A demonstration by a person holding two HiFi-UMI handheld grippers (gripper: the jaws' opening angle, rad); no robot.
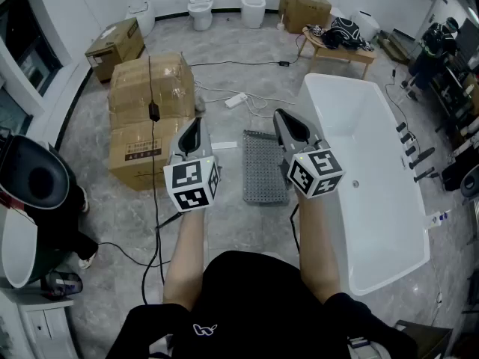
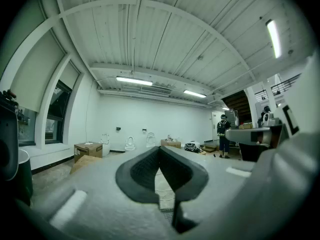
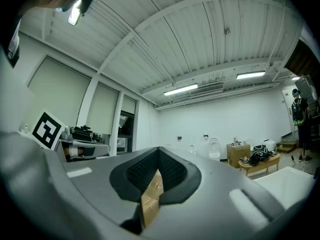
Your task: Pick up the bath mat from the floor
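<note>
Grey and studded, the bath mat (image 1: 264, 167) lies flat on the marbled floor (image 1: 247, 230), just left of the white bathtub (image 1: 374, 200) and right of a large cardboard box (image 1: 150, 118). Nothing holds or touches it. In the head view its upper right corner is covered by the right tongs (image 1: 283, 118), which are raised in front of it.

Both hands are hidden behind the marker cubes (image 1: 192, 184). Only the bare forearms (image 1: 187, 253) show, reaching forward from the dark shirt, roughly parallel and a little apart.

The left tongs (image 1: 196, 122) are level with the mat's left side and the right tongs are over its right edge. Both point away from the person and are raised off the floor.

The left gripper view shows the left tongs (image 2: 160, 150) pressed together at the tips with nothing between them. Only a thin sliver of floor shows through the gap below, too narrow to make much out. The right gripper view shows the right tongs (image 3: 159, 152) also closed and empty, with a strip of brown cardboard visible through their gap. That view looks across the room rather than down, so the mat is out of its sight
</note>
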